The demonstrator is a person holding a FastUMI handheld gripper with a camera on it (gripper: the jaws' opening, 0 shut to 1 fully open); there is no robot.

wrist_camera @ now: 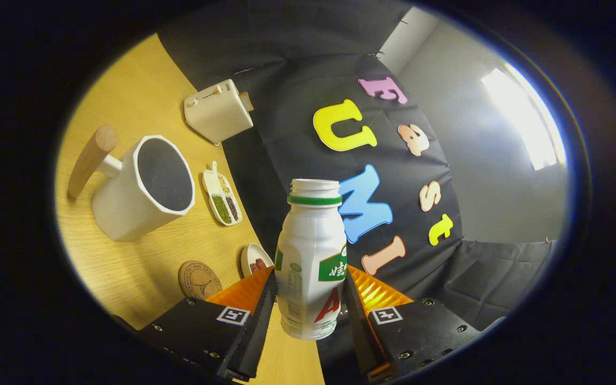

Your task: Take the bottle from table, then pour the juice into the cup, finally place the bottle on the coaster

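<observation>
A white plastic bottle (310, 262) with a green neck ring and no cap sits between my fingers, and my gripper (310, 299) is shut on its lower body. The bottle is lifted off the wooden table (126, 91), and the whole view is tilted. The white cup (145, 187), with a dark inside and a wooden handle, stands on the table beyond and to the left of the fingers. A round brown coaster (199, 279) lies on the table close to my left finger.
A white toaster (217, 110) stands at the table's far edge by the black cloth wall. A small divided dish of beans (222, 197) lies to the right of the cup. Another small white dish (256, 262) with reddish pieces sits just beside the coaster.
</observation>
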